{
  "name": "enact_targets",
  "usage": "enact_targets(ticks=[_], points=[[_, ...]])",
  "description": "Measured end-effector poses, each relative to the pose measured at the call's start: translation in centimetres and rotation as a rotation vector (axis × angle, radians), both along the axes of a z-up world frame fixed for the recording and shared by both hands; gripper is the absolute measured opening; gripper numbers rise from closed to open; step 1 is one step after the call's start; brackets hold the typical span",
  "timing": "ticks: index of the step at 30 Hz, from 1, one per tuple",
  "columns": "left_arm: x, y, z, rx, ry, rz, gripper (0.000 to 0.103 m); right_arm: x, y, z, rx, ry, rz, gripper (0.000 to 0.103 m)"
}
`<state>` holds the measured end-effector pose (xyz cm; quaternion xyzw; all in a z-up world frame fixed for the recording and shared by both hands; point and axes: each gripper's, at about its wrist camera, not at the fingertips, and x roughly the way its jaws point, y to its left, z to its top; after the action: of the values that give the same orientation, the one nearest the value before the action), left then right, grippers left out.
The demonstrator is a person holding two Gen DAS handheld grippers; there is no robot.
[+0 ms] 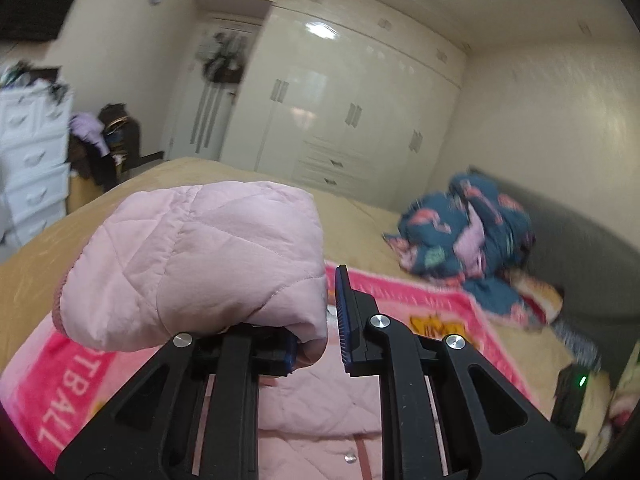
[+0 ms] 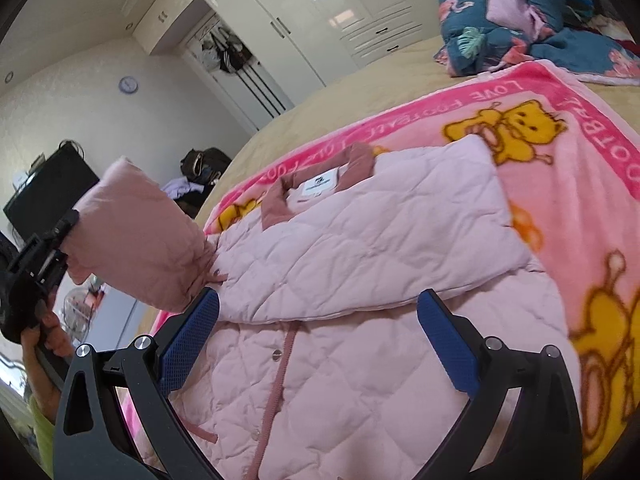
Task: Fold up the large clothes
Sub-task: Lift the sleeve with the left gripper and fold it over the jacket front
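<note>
A pale pink quilted jacket (image 2: 360,240) lies face up on a pink cartoon blanket (image 2: 560,184), its dusty-rose collar (image 2: 276,208) toward the wardrobe and its right sleeve folded across the chest. My left gripper (image 1: 320,320) is shut on the cuff end of the other sleeve (image 1: 200,264) and holds it lifted off the bed. In the right wrist view that raised sleeve (image 2: 136,240) stretches from the jacket's left shoulder to the left gripper (image 2: 48,248). My right gripper (image 2: 318,304) hovers open over the jacket's front, nothing between its blue pads (image 2: 188,340).
The blanket lies on a beige bed (image 1: 248,176). A crumpled teal flamingo-print duvet (image 1: 468,232) sits at the bed's far right by a grey headboard (image 1: 580,248). White wardrobes (image 1: 340,112) line the far wall; white drawers (image 1: 32,152) stand left. A person's hand (image 2: 44,344) grips the left tool.
</note>
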<state>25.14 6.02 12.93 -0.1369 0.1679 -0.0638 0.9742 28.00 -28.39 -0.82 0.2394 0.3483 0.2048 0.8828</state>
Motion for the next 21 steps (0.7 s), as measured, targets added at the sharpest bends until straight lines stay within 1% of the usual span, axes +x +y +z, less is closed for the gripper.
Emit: enact_targets(ticks=[3, 6, 9, 10, 12, 13, 15, 16, 18, 19, 20, 21], points=[[1.2, -3.4, -1.2, 0.071, 0.033, -0.066, 0.008, -0.2, -1.8, 0.0, 0.023, -0.001, -0.026, 0.099], [2.4, -6.4, -3.1, 0.145, 0.083, -0.125, 0.008, -0.8, -3.7, -0.1, 0.038, -0.001, -0.051, 0.099], [3.2, -8.9, -5.8, 0.221, 0.143, -0.186, 0.008, -1.1, -5.5, -0.3, 0.045, 0.005, -0.082, 0.099], [3.5, -9.7, -7.0, 0.253, 0.167, -0.212, 0.008, -1.1, -6.0, -0.5, 0.047, 0.009, -0.093, 0.099], [3.6, -10.7, -8.9, 0.298, 0.201, -0.240, 0.008, -1.3, -7.1, -0.7, 0.048, 0.017, -0.116, 0.099], [3.6, -11.3, -9.9, 0.328, 0.216, -0.256, 0.008, -1.5, -7.5, -0.9, 0.048, 0.020, -0.125, 0.099], [3.5, -12.8, -12.0, 0.416, 0.245, -0.292, 0.008, -1.6, -8.6, -1.3, 0.050, 0.032, -0.152, 0.099], [3.3, -13.6, -13.2, 0.474, 0.263, -0.315, 0.008, -1.6, -8.9, -1.4, 0.052, 0.035, -0.158, 0.099], [3.3, -14.7, -14.4, 0.530, 0.280, -0.341, 0.008, -1.5, -9.4, -1.5, 0.051, 0.046, -0.178, 0.099], [3.0, -14.7, -15.0, 0.538, 0.287, -0.353, 0.012, -1.4, -9.6, -1.4, 0.051, 0.044, -0.184, 0.099], [2.9, -14.7, -15.6, 0.528, 0.297, -0.367, 0.021, -1.3, -9.8, -1.2, 0.050, 0.041, -0.187, 0.099], [2.8, -14.5, -15.9, 0.512, 0.301, -0.382, 0.027, -1.2, -9.9, -1.0, 0.050, 0.037, -0.189, 0.099]])
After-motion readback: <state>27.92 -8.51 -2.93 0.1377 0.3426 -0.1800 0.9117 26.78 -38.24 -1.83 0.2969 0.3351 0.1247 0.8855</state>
